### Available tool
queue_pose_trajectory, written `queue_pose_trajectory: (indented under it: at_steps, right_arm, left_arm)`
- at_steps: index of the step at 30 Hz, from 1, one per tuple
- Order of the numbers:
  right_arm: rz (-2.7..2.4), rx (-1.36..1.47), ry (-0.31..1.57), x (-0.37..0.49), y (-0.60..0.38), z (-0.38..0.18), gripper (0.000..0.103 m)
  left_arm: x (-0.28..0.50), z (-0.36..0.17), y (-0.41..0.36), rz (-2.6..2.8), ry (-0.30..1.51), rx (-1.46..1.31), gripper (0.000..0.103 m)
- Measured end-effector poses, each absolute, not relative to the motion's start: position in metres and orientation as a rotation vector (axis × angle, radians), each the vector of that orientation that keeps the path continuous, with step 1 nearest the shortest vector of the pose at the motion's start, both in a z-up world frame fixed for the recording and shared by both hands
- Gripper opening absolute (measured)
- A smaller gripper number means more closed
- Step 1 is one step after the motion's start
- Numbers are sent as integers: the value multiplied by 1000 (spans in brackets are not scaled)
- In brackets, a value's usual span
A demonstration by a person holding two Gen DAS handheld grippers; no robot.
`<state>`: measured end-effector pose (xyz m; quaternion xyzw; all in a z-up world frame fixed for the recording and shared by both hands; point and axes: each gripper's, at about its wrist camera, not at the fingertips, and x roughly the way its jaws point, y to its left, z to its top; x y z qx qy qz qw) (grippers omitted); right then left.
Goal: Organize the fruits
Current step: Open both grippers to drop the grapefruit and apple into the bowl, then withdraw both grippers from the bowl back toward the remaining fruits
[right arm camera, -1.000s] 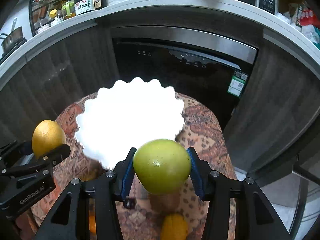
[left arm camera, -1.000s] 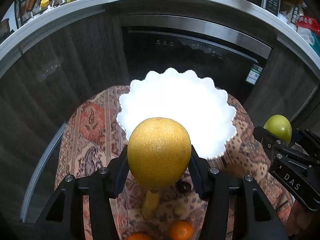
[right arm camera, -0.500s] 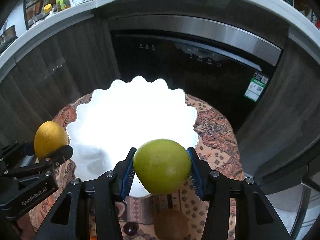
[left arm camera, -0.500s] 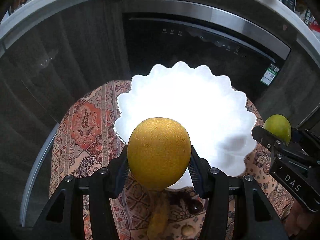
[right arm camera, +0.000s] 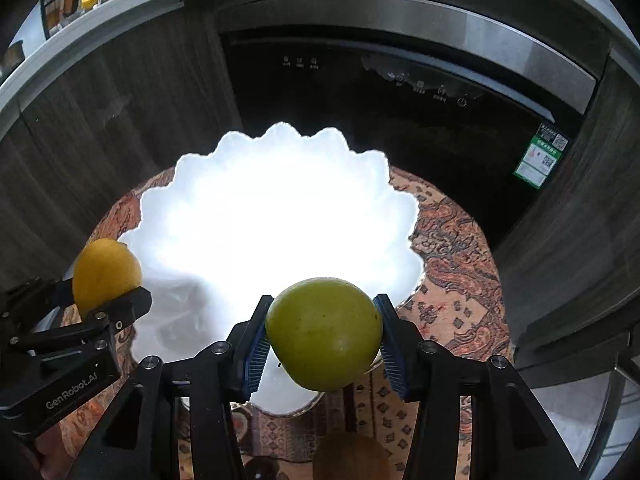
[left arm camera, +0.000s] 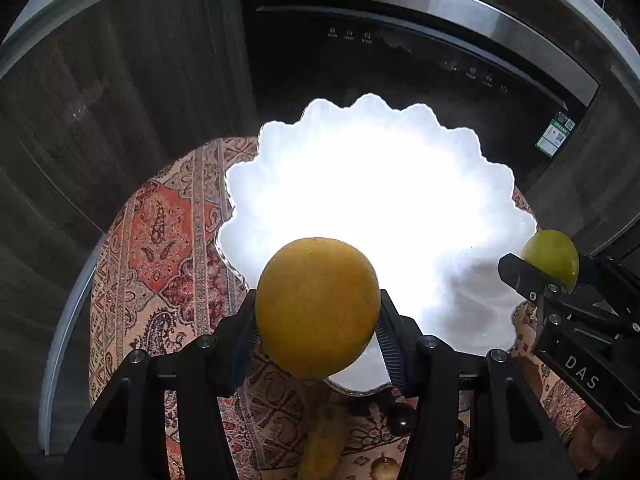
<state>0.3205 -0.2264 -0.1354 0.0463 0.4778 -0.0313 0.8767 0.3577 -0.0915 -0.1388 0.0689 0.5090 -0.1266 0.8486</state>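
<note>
A: What do the left tongs [left arm camera: 318, 322] hold?

B: They are pinching a yellow-orange citrus fruit [left arm camera: 317, 307]. Both pads press on its sides. The fruit hangs over the near edge of the white scalloped plate [left arm camera: 360, 184], a little above it.

A: And the right tongs [right arm camera: 323, 340]?

B: They are clamped on a green round fruit [right arm camera: 324, 333], maybe an apple, I cannot tell for sure. The blue ribbed pads [right arm camera: 256, 346] touch it on both sides. This fruit is also over the near rim of the same plate.

A: Where does the plate stand?

B: On a small round counter [left arm camera: 160, 248] covered with a red and beige patterned cloth. The plate is very bright, so its inside is not readable. I cannot tell if something lies in it.

A: Are other fruits in view?

B: Yes, near the bottom of the left view there is a long yellowish fruit [left arm camera: 324, 436] on the cloth, blurred, and a small dark round thing [left arm camera: 401, 420] beside it. In the right view a brown round fruit [right arm camera: 352, 456] lies below the tongs, maybe a kiwi.

A: And behind the counter?

B: A dark built-in appliance [right arm camera: 400, 92] with a steel strip on top and a green sticker [right arm camera: 542, 156] at its right side. Dark wooden cabinet doors [left arm camera: 100, 100] stand next to it.
</note>
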Motion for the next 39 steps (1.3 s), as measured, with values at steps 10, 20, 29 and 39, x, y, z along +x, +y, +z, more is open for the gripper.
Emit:
queue_pose_trajectory:
  at_steps: [10,20,29,39]
  right_arm:
    - [-131,47,955,315,-226,-124,80]
    - [-156,45,888,290,-223,-97,84]
    - [-174,49,829,250,-218,-64,86]
    - [-186,57,809,209,-210,-47,86]
  left_arm:
    - [355,-125,-82,-201,1029,167,82]
    - [330,-91,-72,-165,959,169,101]
    - [291,-54,-59,-158,895,175,102]
    - [250,-35,-50,-161,856,174,102]
